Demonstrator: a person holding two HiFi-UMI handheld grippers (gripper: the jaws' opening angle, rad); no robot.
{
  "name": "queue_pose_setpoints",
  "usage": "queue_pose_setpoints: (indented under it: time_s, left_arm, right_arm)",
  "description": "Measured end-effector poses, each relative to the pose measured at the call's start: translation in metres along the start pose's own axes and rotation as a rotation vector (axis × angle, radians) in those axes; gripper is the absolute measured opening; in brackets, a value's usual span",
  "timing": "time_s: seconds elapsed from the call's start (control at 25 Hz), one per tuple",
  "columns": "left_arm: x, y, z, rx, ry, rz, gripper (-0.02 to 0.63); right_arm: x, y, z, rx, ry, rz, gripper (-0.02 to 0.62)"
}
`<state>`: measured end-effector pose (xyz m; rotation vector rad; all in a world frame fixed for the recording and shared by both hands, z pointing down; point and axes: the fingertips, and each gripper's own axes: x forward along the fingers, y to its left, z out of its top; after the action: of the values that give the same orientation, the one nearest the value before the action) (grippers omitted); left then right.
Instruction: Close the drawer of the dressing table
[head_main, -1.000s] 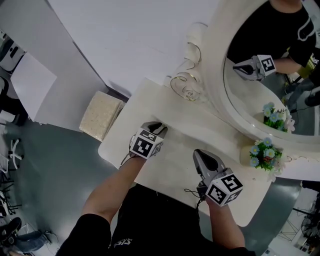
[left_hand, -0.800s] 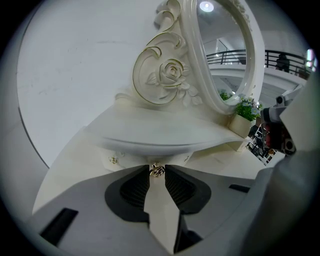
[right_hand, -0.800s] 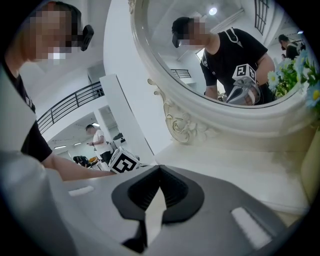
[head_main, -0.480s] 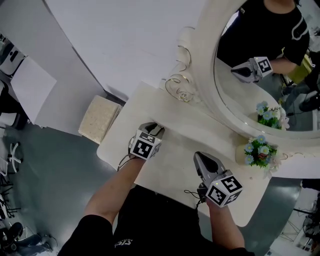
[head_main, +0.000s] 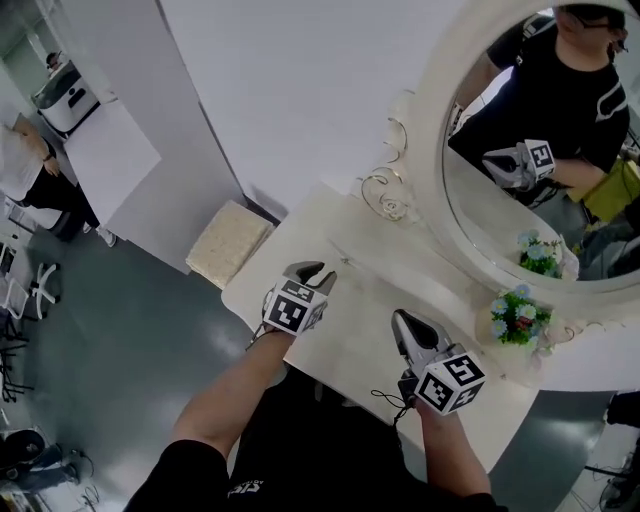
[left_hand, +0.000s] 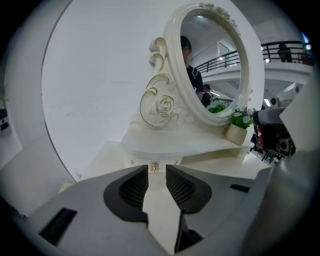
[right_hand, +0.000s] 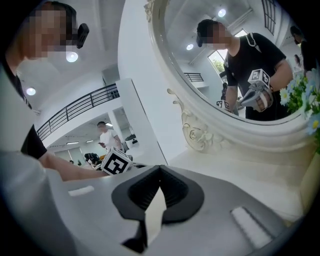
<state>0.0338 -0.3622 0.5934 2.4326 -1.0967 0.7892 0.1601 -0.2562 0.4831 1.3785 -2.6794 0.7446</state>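
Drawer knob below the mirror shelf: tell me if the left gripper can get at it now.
Probably yes. The knob lies straight ahead of the left gripper, whose jaws have just been opening and hold nothing; only bare tabletop lies between them and it.

cream-white dressing table (head_main: 365, 315) against white wall, oval mirror (head_main: 500, 215) upright at rear in carved scroll frame, small drawer (left_hand: 145, 162) beneath raised shelf, front flush, closed, ornate knob (left_hand: 155, 168) centred
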Motion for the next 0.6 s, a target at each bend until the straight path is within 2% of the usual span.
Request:
queue_pose_setpoints:
  time_s: [0.4, 0.6]
  left_arm:
    - [-0.086, 0.011, 0.010, -0.075, -0.105, 0.123, 0.097]
    - [-0.119, 0.018, 0.016, -0.100, -0.159, 0.160, 0.089]
  right_arm:
    - [-0.001, 0.039, 0.021, -0.066, -0.019, 0.110, 0.011]
    - [0.007, 0.051, 0.039, -0.136, -0.027, 0.141, 0.011]
